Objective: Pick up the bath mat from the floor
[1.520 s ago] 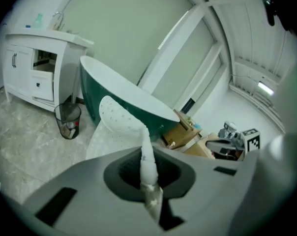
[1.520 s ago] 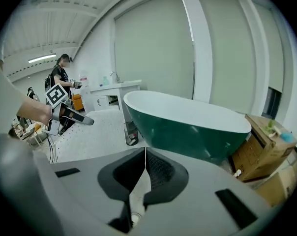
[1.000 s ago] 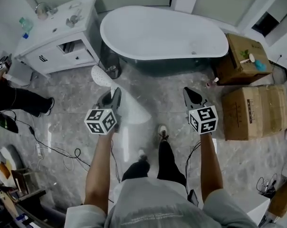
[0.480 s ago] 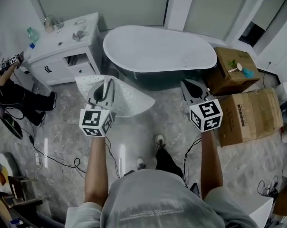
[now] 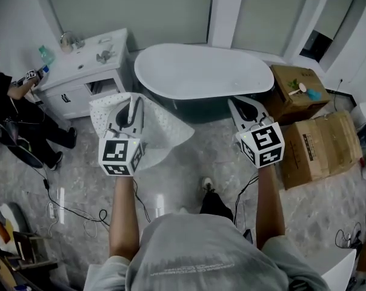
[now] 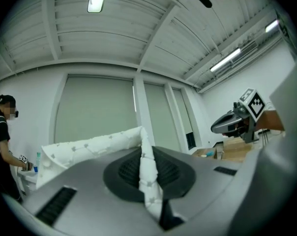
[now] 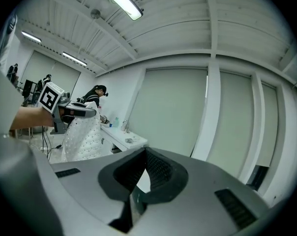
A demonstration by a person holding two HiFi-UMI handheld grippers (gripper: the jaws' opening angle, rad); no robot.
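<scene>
Once up close, in the left gripper view, saw the left gripper (image 6: 142, 151) pinched tight on a fold of the bath mat (image 6: 89, 146): white, soft, puffy, star-dented. From the head view, saw it hanging wide and dotted below that gripper, off the floor (image 5: 198, 162). Found the right gripper (image 7: 144, 154) shut on nothing, apart from the mat.

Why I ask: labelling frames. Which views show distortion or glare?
Head view: sharp, glare streaks on the grey marble floor. Left gripper view: fisheye bend, dark corners, white quilted bath mat crisp. Right gripper view: same bend; ceiling tube light blown out.
</scene>
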